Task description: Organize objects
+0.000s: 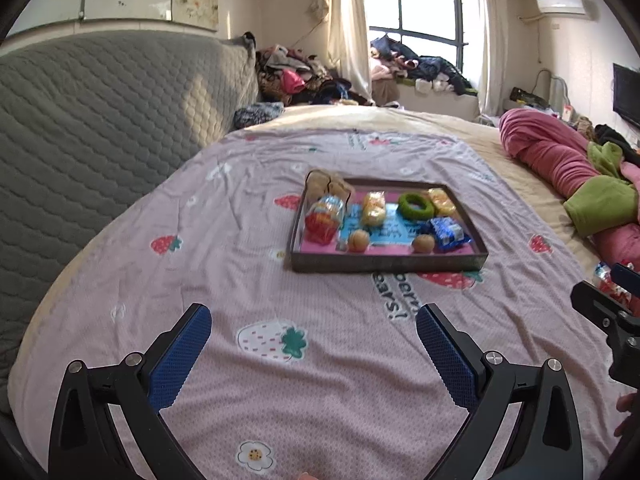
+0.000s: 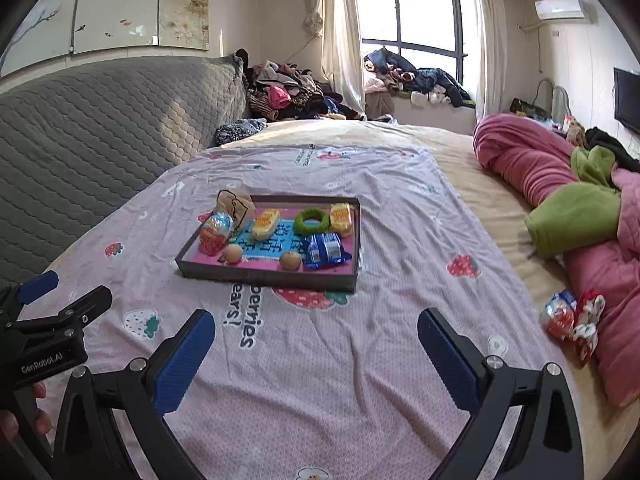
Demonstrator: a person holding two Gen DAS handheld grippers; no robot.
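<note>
Two spread hand-held grippers [image 1: 314, 334] [image 2: 316, 338]; tray [image 2: 264, 278] holds eight items.

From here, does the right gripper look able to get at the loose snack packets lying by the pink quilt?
Probably yes. The right gripper is open and empty, and the snack packets lie on the bedsheet to its right, outside the tray, with only bare sheet between. The pink quilt crowds their far side.
</note>
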